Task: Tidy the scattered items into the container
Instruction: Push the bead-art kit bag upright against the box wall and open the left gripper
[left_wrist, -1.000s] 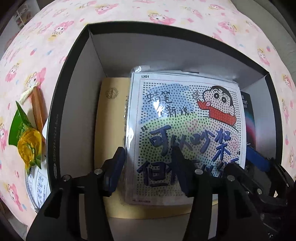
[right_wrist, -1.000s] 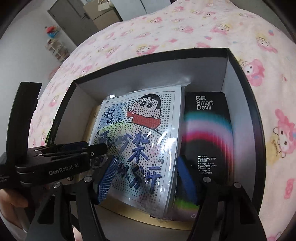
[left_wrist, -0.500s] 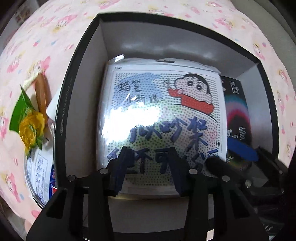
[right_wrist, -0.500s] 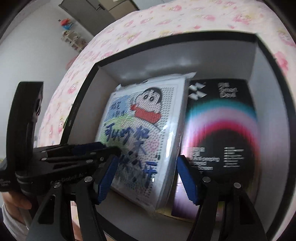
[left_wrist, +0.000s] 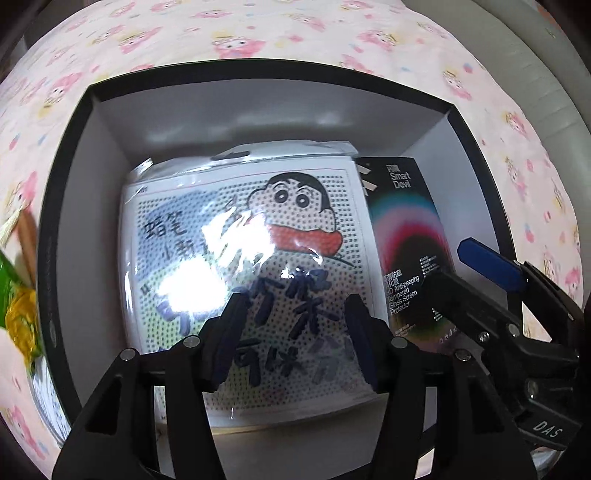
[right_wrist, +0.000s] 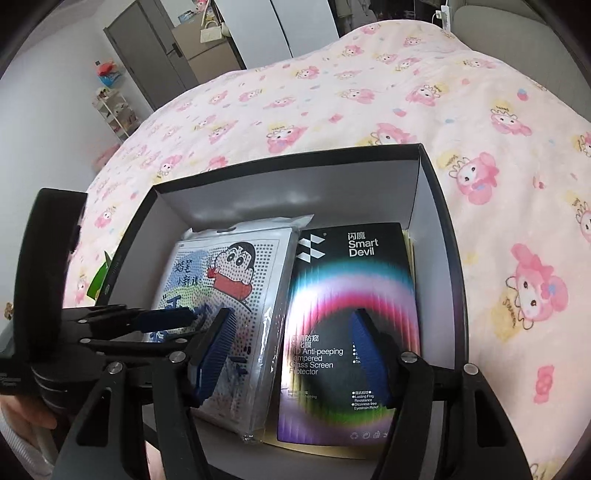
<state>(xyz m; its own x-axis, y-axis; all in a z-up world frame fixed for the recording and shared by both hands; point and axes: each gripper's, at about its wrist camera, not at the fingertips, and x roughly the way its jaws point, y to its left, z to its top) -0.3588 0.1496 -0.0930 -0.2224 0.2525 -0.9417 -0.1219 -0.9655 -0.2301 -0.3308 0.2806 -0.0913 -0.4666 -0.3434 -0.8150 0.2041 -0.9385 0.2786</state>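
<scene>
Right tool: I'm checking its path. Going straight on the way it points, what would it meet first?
Most likely the black Smart Devil screen protector box lying in the container; the right tool is open, with nothing between its fingers.

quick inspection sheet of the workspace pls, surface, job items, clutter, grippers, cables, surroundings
surface: pink cartoon-print bedspread.
job's things: black box with white inside holds a bagged cartoon bead kit and, to its right, a black Smart Devil screen protector pack; a tan sheet lies under them.
clutter: outside the box's left wall, a green and yellow wrapper and a brown stick, blurred.
grippers: left gripper and right gripper both open over the box, nothing between the fingers; the left's jaws have just been opening.
cables: white charger beyond the bed.
surroundings: grey door, white shelf rack.
</scene>
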